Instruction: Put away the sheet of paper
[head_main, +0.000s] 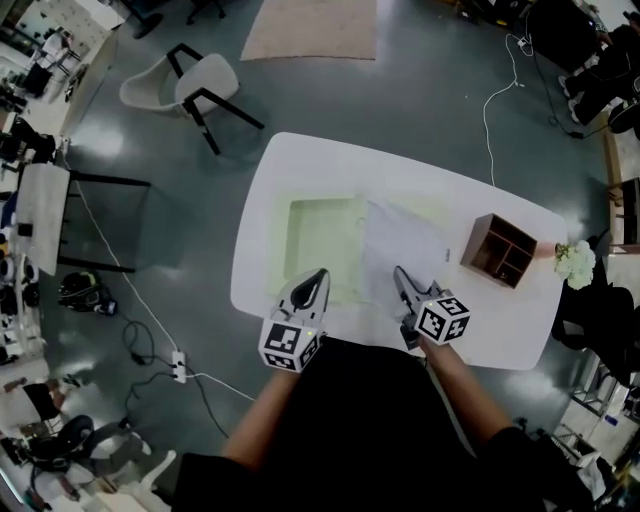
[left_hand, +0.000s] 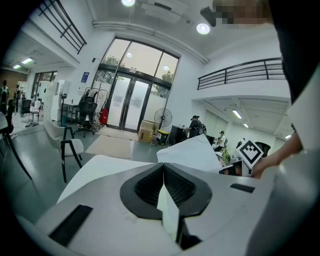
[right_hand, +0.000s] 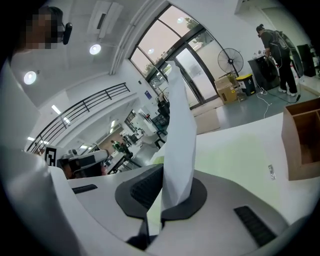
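Note:
A white sheet of paper (head_main: 405, 245) lies partly over a pale green folder (head_main: 325, 235) on the white table (head_main: 300, 160). My right gripper (head_main: 400, 275) is shut on the sheet's near edge. In the right gripper view the sheet (right_hand: 180, 145) stands up bent from between the closed jaws of the right gripper (right_hand: 162, 200). My left gripper (head_main: 318, 277) is at the folder's near edge. In the left gripper view the left gripper (left_hand: 167, 200) is shut on a thin pale green edge (left_hand: 169, 212), with the lifted white sheet (left_hand: 192, 152) beyond it.
A brown wooden box with compartments (head_main: 498, 250) stands at the table's right end, also in the right gripper view as the box (right_hand: 302, 142). White flowers (head_main: 575, 262) sit beside it. A white chair (head_main: 190, 88) stands on the floor beyond the table, and cables run across the floor at left.

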